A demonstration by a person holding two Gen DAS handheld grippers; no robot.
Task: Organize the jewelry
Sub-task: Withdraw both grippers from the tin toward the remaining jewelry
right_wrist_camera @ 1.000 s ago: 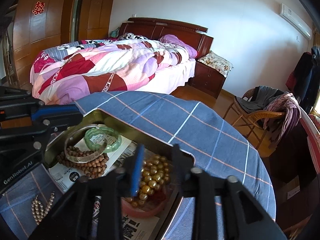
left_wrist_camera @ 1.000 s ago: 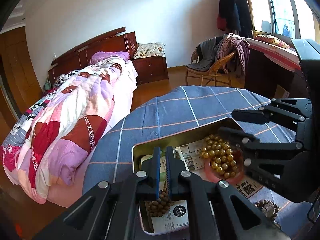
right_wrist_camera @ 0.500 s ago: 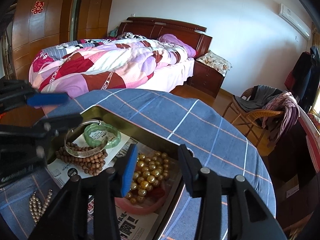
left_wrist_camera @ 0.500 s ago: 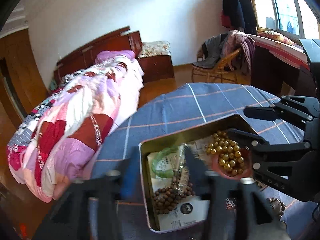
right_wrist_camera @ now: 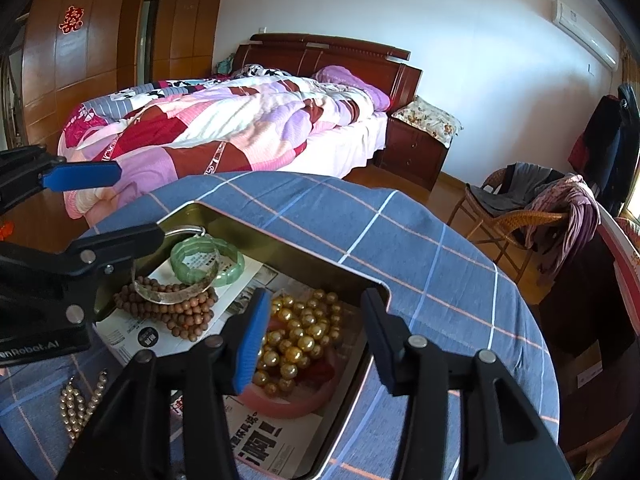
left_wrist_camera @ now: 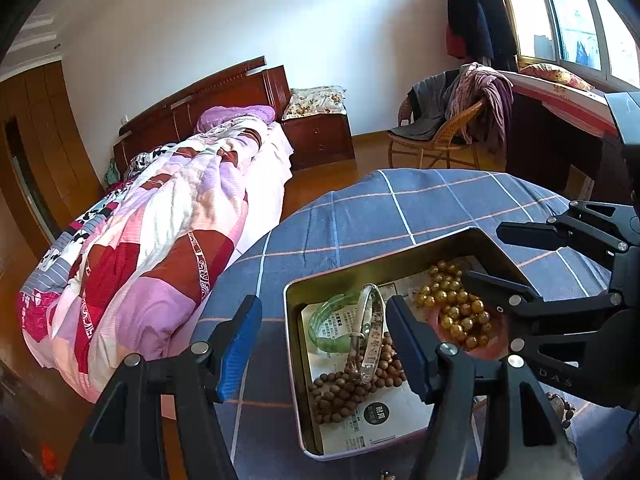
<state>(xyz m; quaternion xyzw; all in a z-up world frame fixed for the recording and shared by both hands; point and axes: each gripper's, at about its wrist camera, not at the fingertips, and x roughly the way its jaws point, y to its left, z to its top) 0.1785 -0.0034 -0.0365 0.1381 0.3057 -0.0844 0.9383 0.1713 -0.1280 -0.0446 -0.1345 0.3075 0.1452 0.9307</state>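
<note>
A bed (left_wrist_camera: 192, 184) with a dark wooden headboard (left_wrist_camera: 208, 96) and a pink patchwork quilt (right_wrist_camera: 224, 120) stands against the white wall (left_wrist_camera: 280, 20). Beside the headboard sits a nightstand (left_wrist_camera: 320, 140); further along that wall, a wicker chair (left_wrist_camera: 440, 140) draped with clothes stands on the wooden floor (left_wrist_camera: 320, 184) near the bright window (left_wrist_camera: 568, 20).

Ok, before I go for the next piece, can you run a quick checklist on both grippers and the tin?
1. Left gripper jaws open, nothing held: ok.
2. Right gripper jaws open, nothing held: ok.
3. Silver bangle in the tin, leaning on the green bangle and wooden beads: ok.
4. Gold beads in the pink bowl: ok.
5. Pearl strand outside the tin, on the cloth: not ok.
</note>
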